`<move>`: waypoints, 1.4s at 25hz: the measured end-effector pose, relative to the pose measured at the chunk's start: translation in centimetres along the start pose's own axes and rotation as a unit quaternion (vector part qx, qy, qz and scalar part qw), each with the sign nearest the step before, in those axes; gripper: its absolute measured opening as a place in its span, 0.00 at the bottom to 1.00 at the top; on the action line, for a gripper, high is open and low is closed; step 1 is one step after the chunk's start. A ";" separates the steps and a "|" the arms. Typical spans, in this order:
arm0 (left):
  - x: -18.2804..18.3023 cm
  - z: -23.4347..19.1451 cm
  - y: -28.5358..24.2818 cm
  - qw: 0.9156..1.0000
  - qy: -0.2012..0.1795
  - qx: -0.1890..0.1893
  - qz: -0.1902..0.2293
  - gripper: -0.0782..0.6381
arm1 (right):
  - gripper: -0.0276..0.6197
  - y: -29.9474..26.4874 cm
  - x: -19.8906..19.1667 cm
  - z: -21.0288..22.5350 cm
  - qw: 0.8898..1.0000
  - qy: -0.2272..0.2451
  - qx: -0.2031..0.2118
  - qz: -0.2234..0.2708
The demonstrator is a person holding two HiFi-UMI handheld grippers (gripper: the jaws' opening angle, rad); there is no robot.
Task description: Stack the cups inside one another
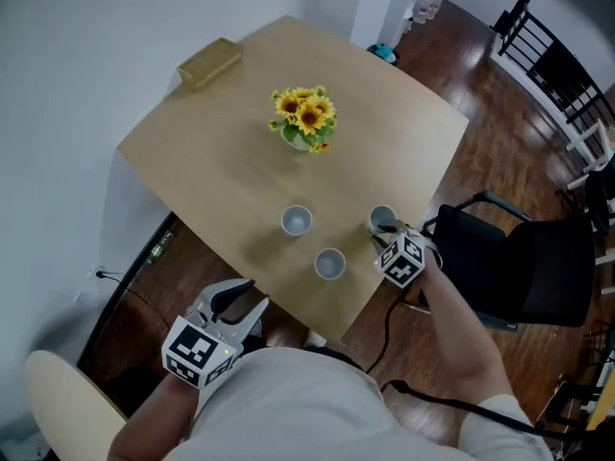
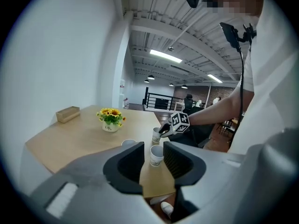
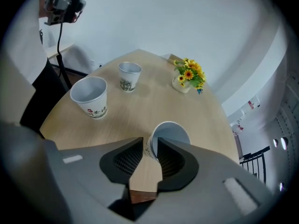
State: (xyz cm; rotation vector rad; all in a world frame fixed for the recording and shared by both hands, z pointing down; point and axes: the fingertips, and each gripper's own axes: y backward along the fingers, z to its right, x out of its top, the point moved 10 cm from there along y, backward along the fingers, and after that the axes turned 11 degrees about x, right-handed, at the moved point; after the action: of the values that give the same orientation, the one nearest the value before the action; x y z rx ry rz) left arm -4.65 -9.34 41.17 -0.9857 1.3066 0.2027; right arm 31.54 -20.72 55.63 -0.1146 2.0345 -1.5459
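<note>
1. Head view: three cups stand apart on the table [image 1: 221, 161], none nested yet. The edge cup [image 1: 382, 221] is close to the table's right edge, the corner cup [image 1: 330, 263] is nearest its near corner, and the inner cup [image 1: 297, 221] sits further in toward the sunflowers [image 1: 306, 118]. A wooden box [image 1: 209, 61] lies at the far left corner. The right gripper [image 1: 386, 229] points steeply down at the edge cup's rim. The left gripper [image 1: 242, 301] hangs off the table, just outside its near edge.

2. Left gripper view: the left gripper's jaws stand apart and empty. The corner cup [image 2: 156, 155] shows through the gap but is well beyond them. Behind it the right gripper meets the edge cup [image 2: 157, 134].

3. Right gripper view: the right gripper's [image 3: 150, 146] jaws are spread, with the near wall of the edge cup [image 3: 170, 134] between them. One pad seems to sit outside the wall and the other over the mouth. No squeeze on the paper shows.

4. Step in hand, as I judge it: taking the first cup.

5. The next move calls for closing gently on the thin wall, since paper crumples. The cup then has to be lifted straight up, carried over the corner cup [image 3: 90, 96] or the inner cup [image 3: 129, 76], and lowered squarely in.
</note>
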 end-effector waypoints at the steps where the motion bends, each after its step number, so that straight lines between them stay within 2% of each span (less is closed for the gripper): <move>1: -0.2 -0.4 0.1 1.000 0.002 0.001 -0.001 0.30 | 0.19 -0.3 0.0 0.1 1.000 0.000 0.004 -0.006; 3: -0.5 -1.0 0.2 1.000 0.005 0.004 -0.002 0.30 | 0.11 -0.4 0.1 0.2 1.000 -0.004 0.005 -0.012; 5: -0.7 -1.3 0.4 1.000 0.008 0.003 -0.001 0.30 | 0.08 -0.1 0.2 0.2 1.000 -0.009 0.004 -0.011; 14: -0.5 -2.2 0.7 1.000 0.000 -0.019 0.013 0.30 | 0.08 4.9 1.3 -1.5 1.000 -0.026 0.005 0.012; 23: -0.6 -2.8 1.0 0.998 -0.016 -0.054 0.029 0.29 | 0.08 10.6 5.7 -6.3 0.999 -0.008 0.014 0.037; 31: -1.0 -4.2 1.4 0.996 -0.022 -0.079 0.030 0.29 | 0.08 11.0 10.6 -10.4 0.997 0.010 0.050 0.058; 35: -1.3 -4.9 1.9 0.996 -0.026 -0.082 0.031 0.29 | 0.08 9.5 11.4 -11.6 0.997 0.012 0.062 0.048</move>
State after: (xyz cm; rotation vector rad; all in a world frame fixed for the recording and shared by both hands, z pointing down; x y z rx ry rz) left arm -9.78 -11.14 41.62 -1.0726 1.2891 0.3847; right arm 18.95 -12.19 44.55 0.0502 1.9271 -1.6163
